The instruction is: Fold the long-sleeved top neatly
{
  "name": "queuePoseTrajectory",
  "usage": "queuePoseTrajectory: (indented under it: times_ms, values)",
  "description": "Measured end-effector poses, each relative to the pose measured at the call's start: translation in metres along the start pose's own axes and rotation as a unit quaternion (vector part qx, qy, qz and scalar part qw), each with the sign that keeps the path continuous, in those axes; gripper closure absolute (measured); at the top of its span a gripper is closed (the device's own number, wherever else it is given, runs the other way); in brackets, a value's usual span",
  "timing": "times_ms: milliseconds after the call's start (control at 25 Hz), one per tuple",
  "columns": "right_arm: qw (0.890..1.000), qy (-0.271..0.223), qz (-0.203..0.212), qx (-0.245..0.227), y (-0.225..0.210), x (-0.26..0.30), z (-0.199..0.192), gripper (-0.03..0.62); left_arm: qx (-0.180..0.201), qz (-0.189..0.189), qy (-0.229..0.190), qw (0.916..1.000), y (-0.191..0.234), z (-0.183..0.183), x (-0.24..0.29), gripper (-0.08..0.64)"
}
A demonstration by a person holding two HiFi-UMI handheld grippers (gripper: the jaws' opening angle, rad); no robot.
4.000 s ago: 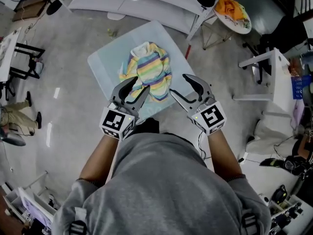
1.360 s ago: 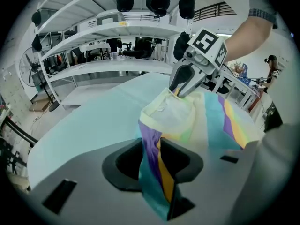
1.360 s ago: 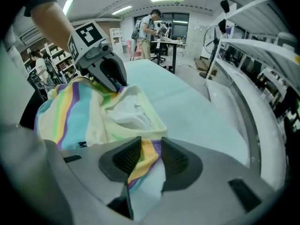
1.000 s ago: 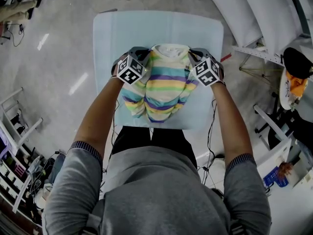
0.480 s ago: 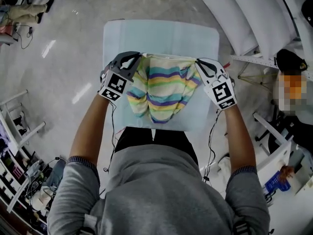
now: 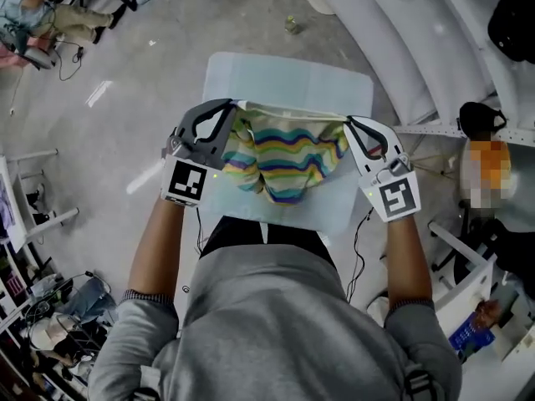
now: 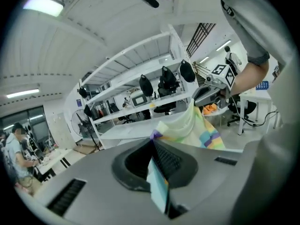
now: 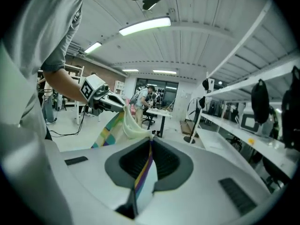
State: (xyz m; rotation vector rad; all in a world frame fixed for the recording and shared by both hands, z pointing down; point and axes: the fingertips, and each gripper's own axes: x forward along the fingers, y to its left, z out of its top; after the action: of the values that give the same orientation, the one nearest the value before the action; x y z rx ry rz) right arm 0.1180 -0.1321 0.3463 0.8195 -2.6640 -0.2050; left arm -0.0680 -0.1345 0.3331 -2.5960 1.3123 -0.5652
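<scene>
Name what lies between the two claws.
The striped long-sleeved top spans the gap, its upper edge clamped in the left claw and the right claw, seen in the head view.

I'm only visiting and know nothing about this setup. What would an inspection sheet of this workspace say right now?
Surface: pale blue table, partly bare behind the garment.
Job's things: striped top, hanging bunched between the two grippers.
Clutter: nothing seen on the table.
Grippers: left hand-held gripper and right hand-held gripper, each shut on the top's upper edge.
Cables: thin cables hang below the forearms.
Surroundings: white benches, grey floor.
</scene>
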Motion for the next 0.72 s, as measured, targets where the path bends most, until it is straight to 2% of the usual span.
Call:
queuePoseTrajectory:
  times_ms: [160, 320, 720]
  values:
    - [0.999, -0.046, -0.025, -0.003, 0.008, -0.015, 0.062, 0.565, 0.007, 0.036, -0.044, 0.9984, 0.018, 0.048, -0.036, 0.534]
    - [0.996, -0.060, -0.052, -0.028, 0.025, -0.032, 0.110, 0.566, 0.017, 0.052, -0.081, 0.9953, 0.029, 0.083, -0.074, 0.534]
    - [0.987, -0.077, -0.126, -0.065, 0.089, -0.107, 0.176, 0.566, 0.055, 0.057, -0.149, 0.9856, -0.001, 0.145, -0.168, 0.534]
